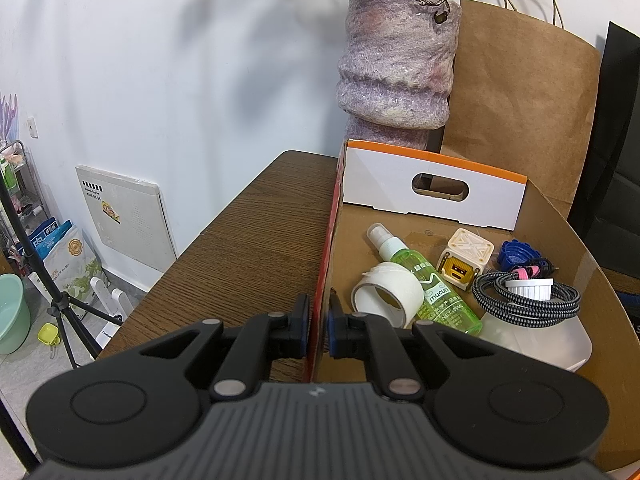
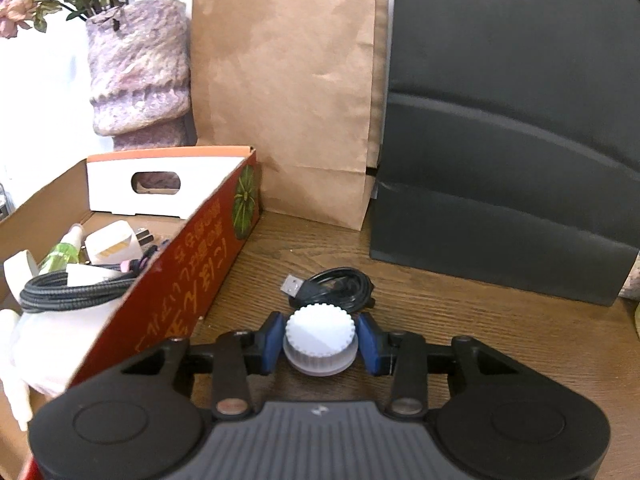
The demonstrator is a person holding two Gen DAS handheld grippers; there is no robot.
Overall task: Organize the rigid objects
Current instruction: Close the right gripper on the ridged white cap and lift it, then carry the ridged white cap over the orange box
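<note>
1. Left tool (image 1: 319, 326) is clamped on the near side wall of the box (image 1: 325, 264), one pad outside over the desk (image 1: 256, 240) and one inside.
2. Right tool (image 2: 320, 340) grips a white ribbed cap (image 2: 320, 330) between its blue pads; the cap sits on a clear base that rests on the desk, to the right of the box.
3. Just beyond the cap lies a coiled black USB cable (image 2: 340, 286), its plug pointing left.
4. Inside the box, nearest the left tool, a tape roll (image 1: 386, 294) lies beside a green spray bottle (image 1: 424, 284).
5. To their right, a braided cable (image 1: 524, 300) is coiled around the white cap of a translucent jug (image 1: 536, 336).
6. Farther in stand a cream cube (image 1: 464, 260) and a blue piece (image 1: 516, 252).
7. The box's far end is a white panel (image 1: 432, 188) with a hand slot.
8. Behind the box stand a purple vase (image 1: 396, 68) with stems, a paper bag (image 1: 520, 92) and a black bag (image 2: 516, 120).
</note>
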